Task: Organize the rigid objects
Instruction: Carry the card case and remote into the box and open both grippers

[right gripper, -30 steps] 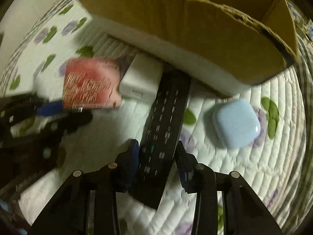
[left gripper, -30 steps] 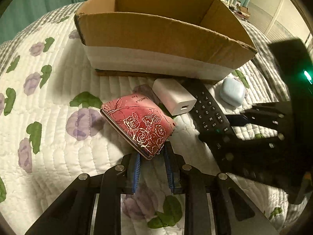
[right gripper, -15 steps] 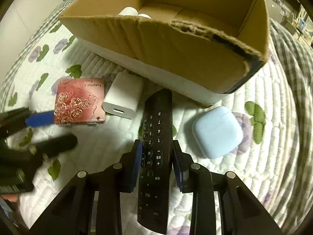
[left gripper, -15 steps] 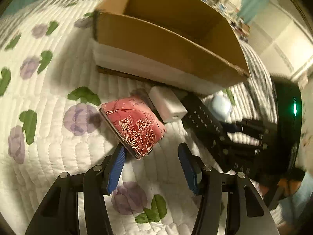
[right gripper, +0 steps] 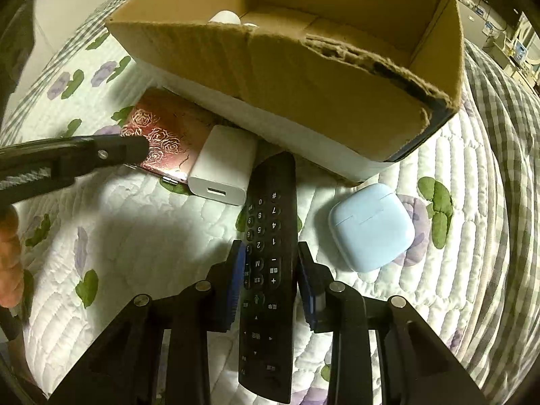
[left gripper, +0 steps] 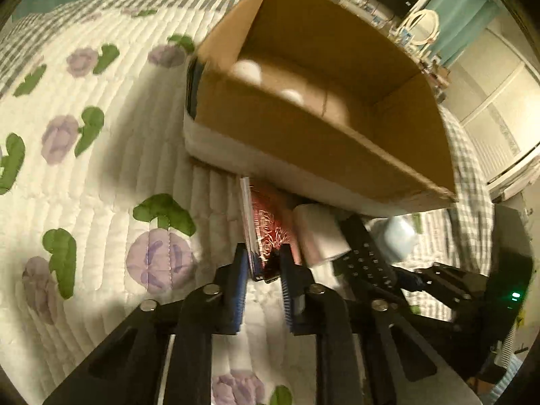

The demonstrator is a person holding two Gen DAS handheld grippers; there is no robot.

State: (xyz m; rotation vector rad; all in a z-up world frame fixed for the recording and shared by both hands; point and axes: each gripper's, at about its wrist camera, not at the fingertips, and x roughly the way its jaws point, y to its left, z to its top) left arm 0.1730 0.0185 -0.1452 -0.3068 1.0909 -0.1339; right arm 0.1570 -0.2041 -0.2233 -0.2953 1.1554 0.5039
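Beside the open brown cardboard box (left gripper: 324,155), the left gripper (left gripper: 262,271), open half a second ago, now pinches the red rose-embossed wallet (left gripper: 266,226), while the right gripper (right gripper: 270,263) clasps the black remote control (right gripper: 270,270), both seemingly box-bound.

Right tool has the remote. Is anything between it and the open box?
Only the box's near wall stands between; the remote, held in the right tool, must clear its torn rim. The white charger lies to the left, outside the path.
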